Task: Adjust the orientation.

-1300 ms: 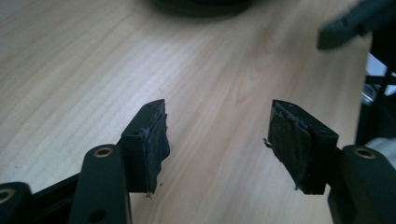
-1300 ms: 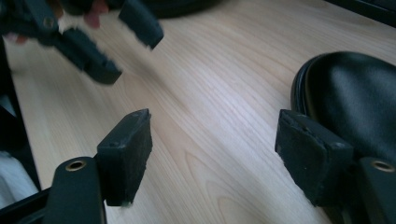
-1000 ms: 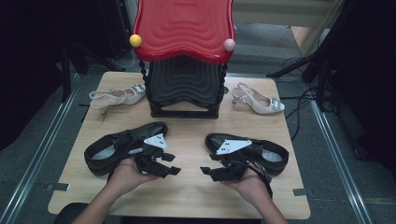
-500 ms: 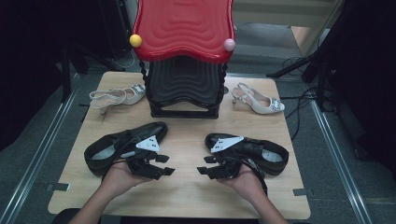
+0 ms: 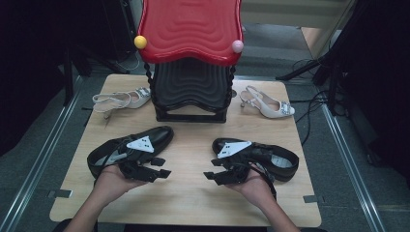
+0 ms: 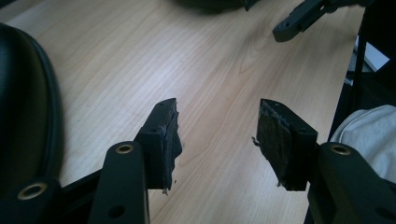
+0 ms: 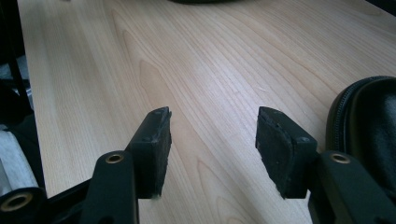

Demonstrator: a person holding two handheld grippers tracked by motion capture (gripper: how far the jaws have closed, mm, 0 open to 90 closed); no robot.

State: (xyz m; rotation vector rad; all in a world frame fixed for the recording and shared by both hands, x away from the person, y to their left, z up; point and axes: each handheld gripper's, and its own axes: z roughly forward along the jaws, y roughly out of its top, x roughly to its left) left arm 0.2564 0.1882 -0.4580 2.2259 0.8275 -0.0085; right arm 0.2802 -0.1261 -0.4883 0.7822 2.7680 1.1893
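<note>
Pale wood grain runs across the table (image 5: 193,193), with dark floor around it. Two glossy black shoes lie on its near half: the left black shoe (image 5: 104,153) points its toe toward the middle, and the right black shoe (image 5: 275,159) does the same from the other side. The left gripper (image 5: 162,167) sits just in front of the left shoe, jaws spread wide over bare wood. The right gripper (image 5: 212,176) sits just in front of the right shoe, jaws also wide and empty. Behind stands a red and black stool (image 5: 191,53), with a white heeled sandal (image 5: 121,100) on its left and another sandal (image 5: 268,104) on its right.
</note>
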